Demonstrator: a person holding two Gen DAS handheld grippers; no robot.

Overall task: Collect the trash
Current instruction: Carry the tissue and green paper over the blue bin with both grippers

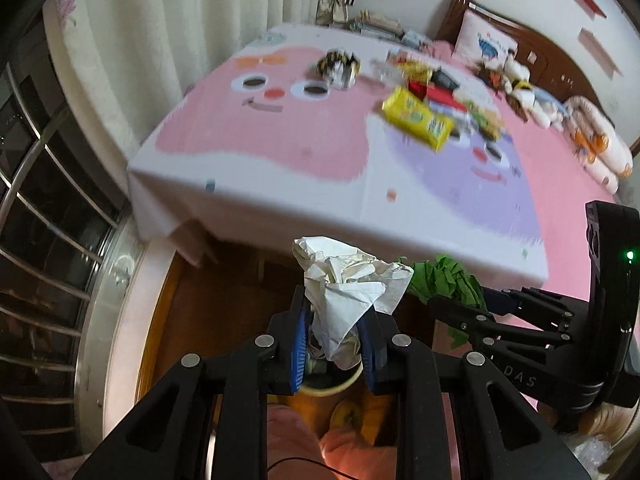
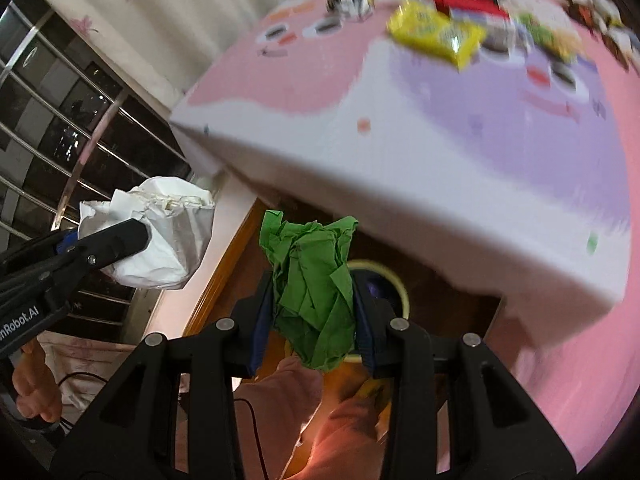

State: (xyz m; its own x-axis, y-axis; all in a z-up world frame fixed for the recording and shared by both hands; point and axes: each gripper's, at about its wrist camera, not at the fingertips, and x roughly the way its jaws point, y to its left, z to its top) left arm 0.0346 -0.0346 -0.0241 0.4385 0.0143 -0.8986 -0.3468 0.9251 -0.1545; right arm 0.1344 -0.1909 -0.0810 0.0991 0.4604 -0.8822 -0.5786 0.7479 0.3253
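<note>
Both grippers grip paper — left [image 1: 334,340] a white wad [image 1: 352,284], right [image 2: 312,328] a green wad [image 2: 312,292] — and the bin [image 2: 400,292] sits directly below them, the right one seemingly nearer.

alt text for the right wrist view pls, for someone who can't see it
The right gripper is shut on a crumpled green paper wad, held above a round yellow-rimmed bin on the floor beside the bed. At left, the left gripper clamps a crumpled white paper wad; blurred snack packets lie on the bed.
</note>
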